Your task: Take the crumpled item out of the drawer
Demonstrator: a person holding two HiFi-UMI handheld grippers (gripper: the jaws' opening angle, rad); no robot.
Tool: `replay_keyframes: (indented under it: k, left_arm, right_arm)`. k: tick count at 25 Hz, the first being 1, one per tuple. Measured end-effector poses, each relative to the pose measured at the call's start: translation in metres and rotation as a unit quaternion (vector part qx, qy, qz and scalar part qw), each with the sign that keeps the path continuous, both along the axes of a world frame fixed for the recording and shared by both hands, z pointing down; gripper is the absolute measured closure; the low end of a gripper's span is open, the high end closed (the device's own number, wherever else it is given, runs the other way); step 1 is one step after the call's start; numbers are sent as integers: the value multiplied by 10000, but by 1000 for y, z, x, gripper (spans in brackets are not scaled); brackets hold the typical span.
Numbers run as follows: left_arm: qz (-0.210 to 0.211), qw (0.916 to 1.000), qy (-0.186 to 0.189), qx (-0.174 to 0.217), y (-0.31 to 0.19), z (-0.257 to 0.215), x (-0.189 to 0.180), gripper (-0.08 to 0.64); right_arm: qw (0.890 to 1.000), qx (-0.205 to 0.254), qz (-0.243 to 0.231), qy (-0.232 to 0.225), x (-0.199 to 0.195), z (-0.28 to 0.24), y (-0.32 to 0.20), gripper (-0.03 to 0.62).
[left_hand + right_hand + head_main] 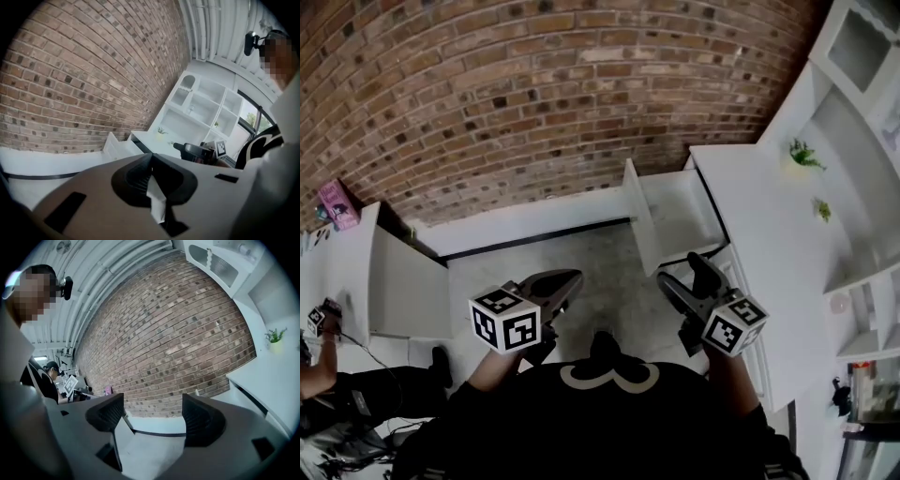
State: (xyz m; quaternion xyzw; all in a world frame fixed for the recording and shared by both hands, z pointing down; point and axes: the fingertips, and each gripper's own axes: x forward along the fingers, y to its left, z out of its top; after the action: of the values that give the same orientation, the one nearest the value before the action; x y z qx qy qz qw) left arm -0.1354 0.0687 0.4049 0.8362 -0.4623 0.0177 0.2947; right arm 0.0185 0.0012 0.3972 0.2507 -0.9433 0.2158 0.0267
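My left gripper is shut, and its own view shows a small white crumpled scrap pinched between the dark pads. The scrap does not show in the head view. My right gripper stands open with nothing between its jaws; it also appears in the left gripper view as a dark gripper with its marker cube. Both grippers are held in front of my chest, above the grey floor. The white drawer stands pulled out of the white desk ahead, beyond both grippers, and its inside looks bare.
The white desk on the right carries two small plants and stands below white shelves. A white cabinet stands at the left, with another person beside it. A brick wall closes the far side.
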Motion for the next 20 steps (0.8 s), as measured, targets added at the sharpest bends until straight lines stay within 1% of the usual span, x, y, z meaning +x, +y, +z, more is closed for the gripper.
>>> replay_keyframes:
  k: [2,6,10,14,20]
  left_arm:
    - [39,10000,-8,-87,-33,4,-3,557]
    - [288,9993,68,-225,-90,9,5,557]
    - [421,9989,-5,-215,-140,8,10,557]
    - [456,9989,-62,-130,-169,1,13,557]
    - [573,9983,-26,-119,-186,5,16,557]
  right_arm:
    - [10000,-84,6,4,-4,6,-30,216]
    - [9997,-256,13,-8,-3,14,-81,224]
    - [9996,-260,64,11,1,18,-124,227]
    - [9993,-206,230,217,9,21,-152,224]
    - [9985,-255,386,297,15,26,-165,225]
